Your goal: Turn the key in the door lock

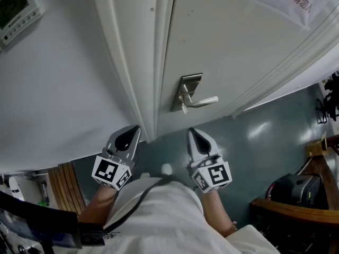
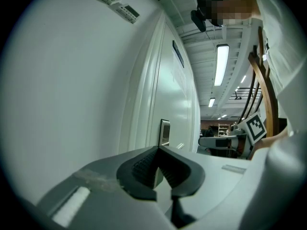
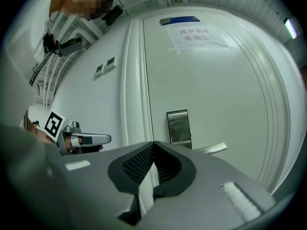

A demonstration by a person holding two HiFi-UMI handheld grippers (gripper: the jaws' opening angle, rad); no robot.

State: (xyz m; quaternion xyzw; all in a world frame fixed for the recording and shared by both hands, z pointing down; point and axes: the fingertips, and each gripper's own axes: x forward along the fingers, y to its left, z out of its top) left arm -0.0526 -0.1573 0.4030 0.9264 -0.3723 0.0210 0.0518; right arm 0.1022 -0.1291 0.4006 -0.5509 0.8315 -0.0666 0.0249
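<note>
Head view: am holding left gripper (image 1: 134, 130) and right gripper (image 1: 192, 133) short of door (image 1: 238, 46), both fingers clenched, empty. Key at lock plate (image 1: 188, 89) too small to confirm. Am risking ramming it, fingers unopened.

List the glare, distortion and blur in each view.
Head view: sharp, evenly lit, with glare patches on the floor. Left gripper view: fisheye bends the door; ceiling lights blow out. Right gripper view: fisheye curves the door frame; the lock plate mirrors light.

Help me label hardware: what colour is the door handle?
The door handle is silvery metal; the head view shows it best.
</note>
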